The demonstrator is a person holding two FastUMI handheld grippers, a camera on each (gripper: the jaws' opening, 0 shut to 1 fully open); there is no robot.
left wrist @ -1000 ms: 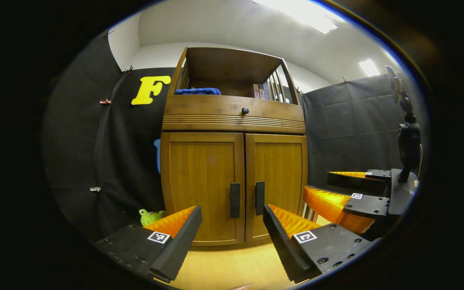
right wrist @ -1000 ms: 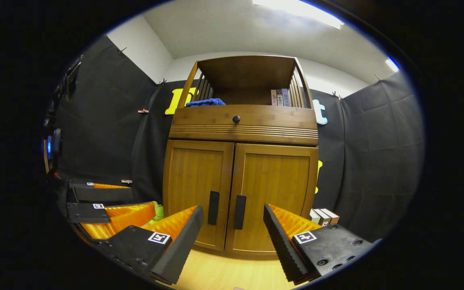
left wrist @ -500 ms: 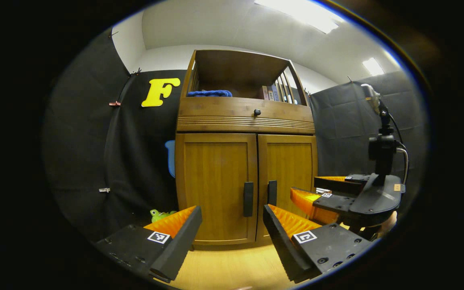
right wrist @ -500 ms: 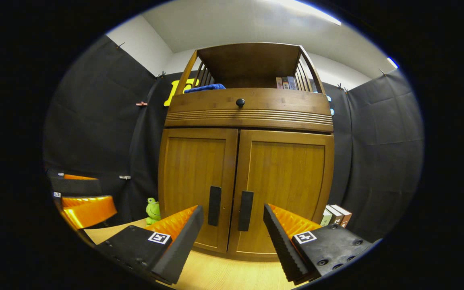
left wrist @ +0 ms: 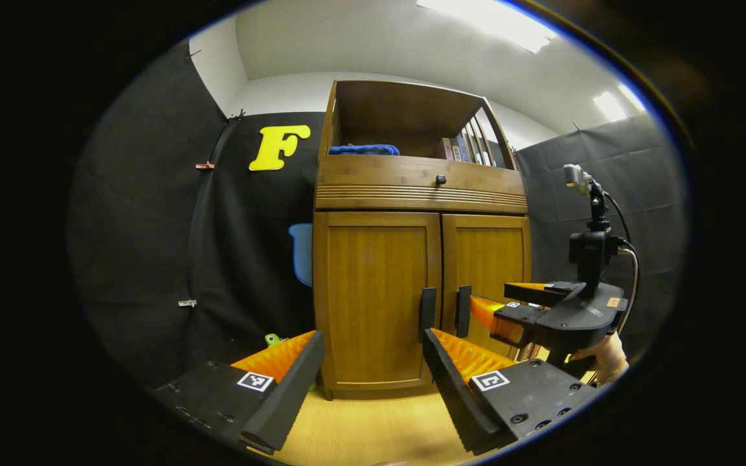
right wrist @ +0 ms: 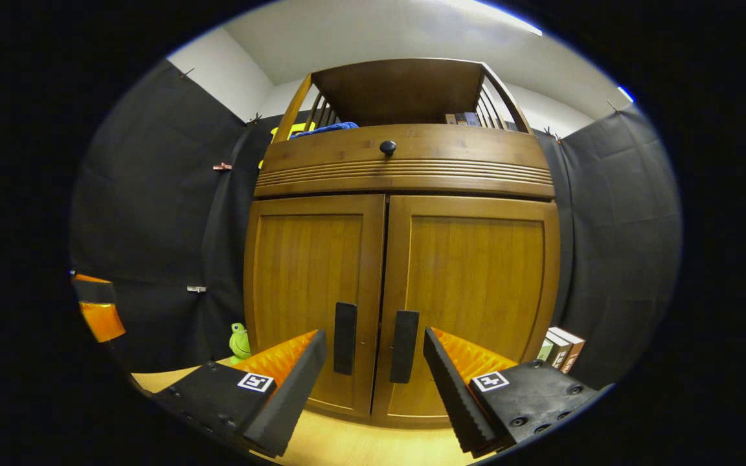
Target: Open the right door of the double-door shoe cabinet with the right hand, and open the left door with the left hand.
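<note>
Right gripper (right wrist: 373,378): fingers wide apart, holding nothing, clear of the cabinet (right wrist: 405,188). Right door handle (right wrist: 405,346) sits just ahead in the gap; left door handle (right wrist: 345,338) beside it. Left gripper (left wrist: 373,382): fingers spread, empty. Both doors closed.

The shoe cabinet (right wrist: 405,259) stood upright on the pale wood floor (right wrist: 347,443), made of warm brown wood. Its left door (right wrist: 311,291) and right door (right wrist: 476,298) were both closed, meeting at the middle. A dark vertical handle (right wrist: 345,338) sat on the left door, and its twin (right wrist: 405,345) just beside it on the right.
</note>
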